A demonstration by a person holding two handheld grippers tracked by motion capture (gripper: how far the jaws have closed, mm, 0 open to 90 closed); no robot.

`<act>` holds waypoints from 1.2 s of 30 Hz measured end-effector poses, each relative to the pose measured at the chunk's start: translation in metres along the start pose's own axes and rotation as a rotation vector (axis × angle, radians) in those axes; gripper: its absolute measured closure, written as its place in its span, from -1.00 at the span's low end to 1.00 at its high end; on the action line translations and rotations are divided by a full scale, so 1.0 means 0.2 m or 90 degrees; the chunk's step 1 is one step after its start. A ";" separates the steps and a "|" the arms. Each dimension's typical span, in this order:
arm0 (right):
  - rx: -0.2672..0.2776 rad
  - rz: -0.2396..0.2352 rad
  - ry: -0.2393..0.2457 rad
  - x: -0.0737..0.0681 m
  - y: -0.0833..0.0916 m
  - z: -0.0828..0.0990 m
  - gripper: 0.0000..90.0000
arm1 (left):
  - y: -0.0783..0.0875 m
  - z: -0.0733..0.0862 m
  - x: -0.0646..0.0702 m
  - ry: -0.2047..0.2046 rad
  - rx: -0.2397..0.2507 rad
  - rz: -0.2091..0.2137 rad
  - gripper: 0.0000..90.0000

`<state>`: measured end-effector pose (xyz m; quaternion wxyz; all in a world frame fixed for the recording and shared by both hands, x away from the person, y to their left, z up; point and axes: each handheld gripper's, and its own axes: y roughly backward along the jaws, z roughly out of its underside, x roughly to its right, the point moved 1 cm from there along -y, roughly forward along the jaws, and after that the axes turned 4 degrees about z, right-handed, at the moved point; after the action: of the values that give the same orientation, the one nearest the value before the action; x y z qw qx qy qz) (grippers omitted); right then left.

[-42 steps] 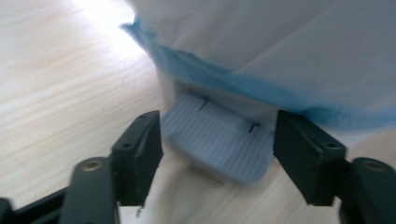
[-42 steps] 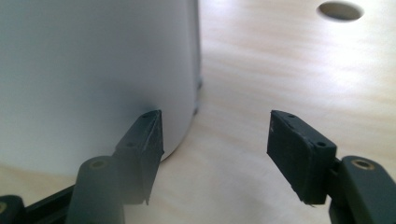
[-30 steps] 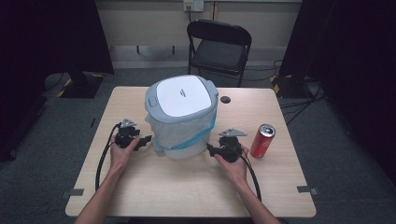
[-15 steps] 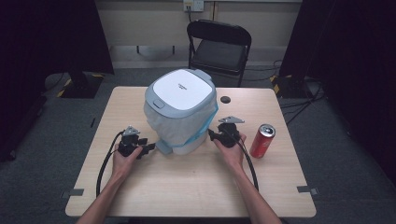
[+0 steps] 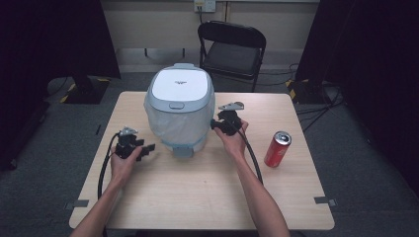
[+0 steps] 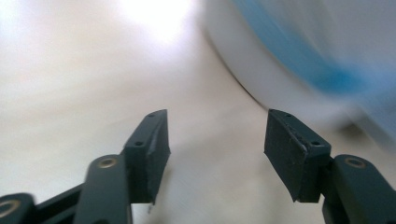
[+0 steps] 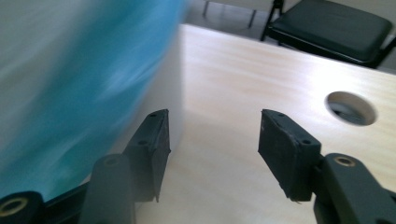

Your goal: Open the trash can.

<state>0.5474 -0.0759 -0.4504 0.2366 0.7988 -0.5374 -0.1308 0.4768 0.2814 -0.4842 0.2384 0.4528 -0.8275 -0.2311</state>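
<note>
A white and grey rice cooker (image 5: 180, 111) with a blue band stands in the middle of the table, its lid shut. My left gripper (image 5: 147, 147) sits low at the cooker's left front, open, with bare table between its jaws; the cooker's blurred wall (image 6: 327, 56) lies to the right of them. Higher up by the cooker's right side, my right gripper (image 5: 214, 123) is open too. Its left jaw is close beside the blue band (image 7: 70, 70), and I cannot tell whether it touches.
A red drink can (image 5: 276, 149) stands on the table (image 5: 197, 197) to the right of my right forearm. A round cable hole (image 7: 351, 108) is in the tabletop beyond the right gripper. A black folding chair (image 5: 232, 49) stands behind the table.
The right gripper has moved away from me along the cooker's right side. The cooker has shifted a little back and left and turned. The left gripper has barely moved.
</note>
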 end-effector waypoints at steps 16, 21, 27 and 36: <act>0.046 -0.015 -0.059 0.04 -0.17 -0.12 0.18 | -0.17 -0.33 -0.13 0.058 0.095 0.006 -0.15; 0.053 -0.051 -0.051 0.02 -0.15 -0.12 0.58 | -0.18 -0.34 -0.04 0.041 0.079 0.015 0.28; 0.048 -0.092 -0.023 0.02 -0.09 -0.09 0.71 | -0.13 -0.29 0.03 0.006 0.084 0.044 0.60; 0.045 -0.128 0.007 -0.05 0.13 0.03 0.78 | 0.02 -0.17 0.13 -0.006 0.060 0.069 0.68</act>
<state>0.5209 -0.0760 -0.4420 0.1965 0.8574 -0.4573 -0.1307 0.4822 0.2554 -0.4510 0.2249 0.4172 -0.8618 -0.1807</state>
